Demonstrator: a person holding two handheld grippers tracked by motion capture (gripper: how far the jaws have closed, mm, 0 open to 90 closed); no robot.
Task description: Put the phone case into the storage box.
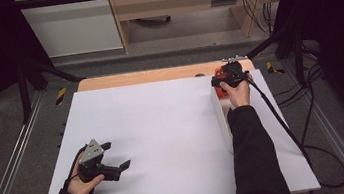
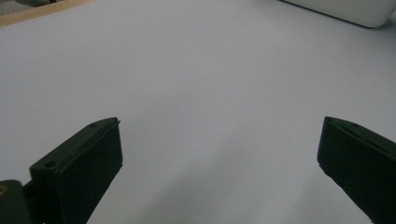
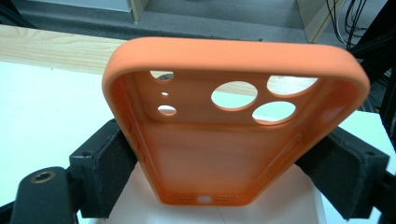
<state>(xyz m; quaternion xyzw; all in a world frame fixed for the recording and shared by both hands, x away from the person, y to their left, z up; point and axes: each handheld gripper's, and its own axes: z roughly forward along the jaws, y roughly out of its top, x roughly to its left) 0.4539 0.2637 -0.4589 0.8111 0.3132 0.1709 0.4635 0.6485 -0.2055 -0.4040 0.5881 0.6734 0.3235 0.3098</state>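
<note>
I see an orange phone case (image 3: pixel 233 126) held in my right gripper (image 3: pixel 219 168). The case is soft-looking, with its open inside facing the camera. It has three big round holes and some small ones near its top end, and little slots along its bottom end. My right fingers (image 3: pixel 109 163) press on its two long sides, one on each side, so they are closed on the case. In the high view the case (image 1: pixel 217 79) is a small spot of orange near the far right corner of the surface (image 1: pixel 164 128), just past the person's right hand (image 1: pixel 236 92). The right gripper (image 1: pixel 230 73) is there too, and its black cable runs back along the right edge.

Under the case I see a white box (image 3: pixel 210 205). In the high view the white box (image 1: pixel 221 120) is a long shape lying along the right side of the surface, next to the dark sleeve (image 1: pixel 256 156). I cannot tell if the case touches the box.

My left gripper (image 1: pixel 116 157) is well apart from all this, near the near left corner of the surface. The left hand (image 1: pixel 83 182) holds it low over the white top. Its fingers (image 2: pixel 79 168) are spread wide with just bare white surface between them. A rounded white edge of the box (image 2: pixel 345 11) shows at the far side of that view.

A strip of light wood (image 1: pixel 157 75) runs along the far edge of the surface.
</note>
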